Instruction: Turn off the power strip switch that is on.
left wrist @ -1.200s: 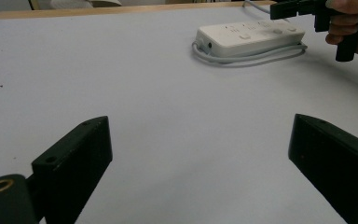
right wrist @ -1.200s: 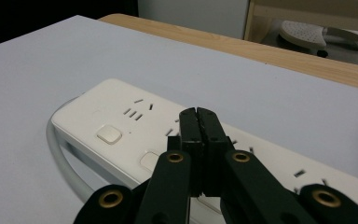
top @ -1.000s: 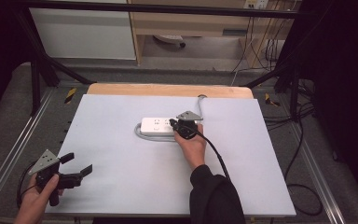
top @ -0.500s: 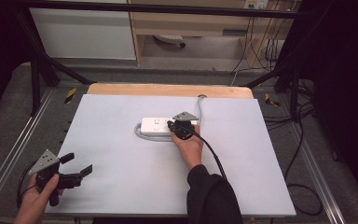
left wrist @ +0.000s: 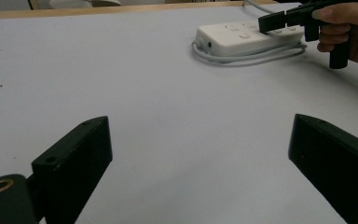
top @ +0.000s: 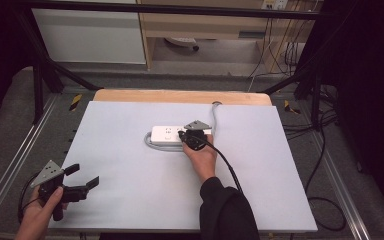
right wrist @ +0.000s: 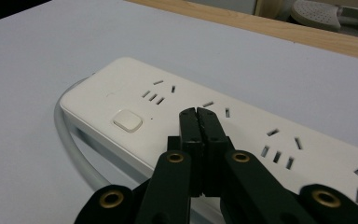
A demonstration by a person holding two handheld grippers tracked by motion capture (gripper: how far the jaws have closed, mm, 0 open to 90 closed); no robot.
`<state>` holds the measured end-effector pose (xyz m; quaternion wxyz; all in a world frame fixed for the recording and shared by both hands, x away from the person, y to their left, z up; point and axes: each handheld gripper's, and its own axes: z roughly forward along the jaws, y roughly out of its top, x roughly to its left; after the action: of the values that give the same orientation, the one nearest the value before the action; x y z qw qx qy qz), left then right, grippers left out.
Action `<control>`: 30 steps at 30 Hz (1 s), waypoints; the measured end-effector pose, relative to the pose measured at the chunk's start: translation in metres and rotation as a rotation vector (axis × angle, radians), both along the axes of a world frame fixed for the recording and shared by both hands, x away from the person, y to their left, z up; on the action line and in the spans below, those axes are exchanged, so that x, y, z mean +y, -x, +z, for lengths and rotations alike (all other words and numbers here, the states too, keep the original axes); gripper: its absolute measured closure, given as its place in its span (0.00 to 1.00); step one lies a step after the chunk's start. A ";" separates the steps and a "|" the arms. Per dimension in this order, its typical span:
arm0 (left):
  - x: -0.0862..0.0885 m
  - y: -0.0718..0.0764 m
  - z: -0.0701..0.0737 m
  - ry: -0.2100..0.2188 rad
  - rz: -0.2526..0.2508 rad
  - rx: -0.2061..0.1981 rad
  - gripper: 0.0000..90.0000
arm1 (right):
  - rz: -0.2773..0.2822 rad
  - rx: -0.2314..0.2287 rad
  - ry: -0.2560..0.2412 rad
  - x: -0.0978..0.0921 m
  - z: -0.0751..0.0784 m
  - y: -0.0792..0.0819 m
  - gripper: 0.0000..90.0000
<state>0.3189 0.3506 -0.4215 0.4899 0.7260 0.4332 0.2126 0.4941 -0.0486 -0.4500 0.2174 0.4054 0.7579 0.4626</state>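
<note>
A white power strip [top: 172, 135] lies near the middle of the bench [top: 130, 165], a little toward the upper part of the high view. Its long axis runs left to right in that view. The end with the square switch [right wrist: 127, 121] is at the left in the high view, and the sockets follow toward the right. Its grey cord [top: 152, 144] curves around the left end and along the near side, and goes on to the upper right, over the far edge of the bench.

The right gripper [top: 186, 135] is at the right part of the strip, held by the right hand [top: 200, 159]. In the right gripper view its jaws are pressed together with nothing between them, and the tips [right wrist: 198, 116] are over the top face of the strip, just right of the switch, between two groups of socket holes. If the tips touch the plastic, I cannot tell.

The left gripper [top: 82, 176] is at the lower left of the high view, near the bench edge, well apart from the strip. Its jaws are spread wide and hold nothing; in the left gripper view, bare bench is between them.

Compared with half a second ago, the right gripper and hand have moved a little to the left along the strip. The left gripper and the strip are in the same place.
</note>
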 end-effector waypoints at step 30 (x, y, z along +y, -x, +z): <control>-0.001 0.000 0.000 -0.004 -0.003 0.003 0.07 | -0.015 0.000 0.018 0.001 0.000 0.003 1.00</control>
<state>0.3185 0.3498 -0.4215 0.4881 0.7279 0.4326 0.2116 0.4911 -0.0474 -0.4501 0.2246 0.4091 0.7588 0.4543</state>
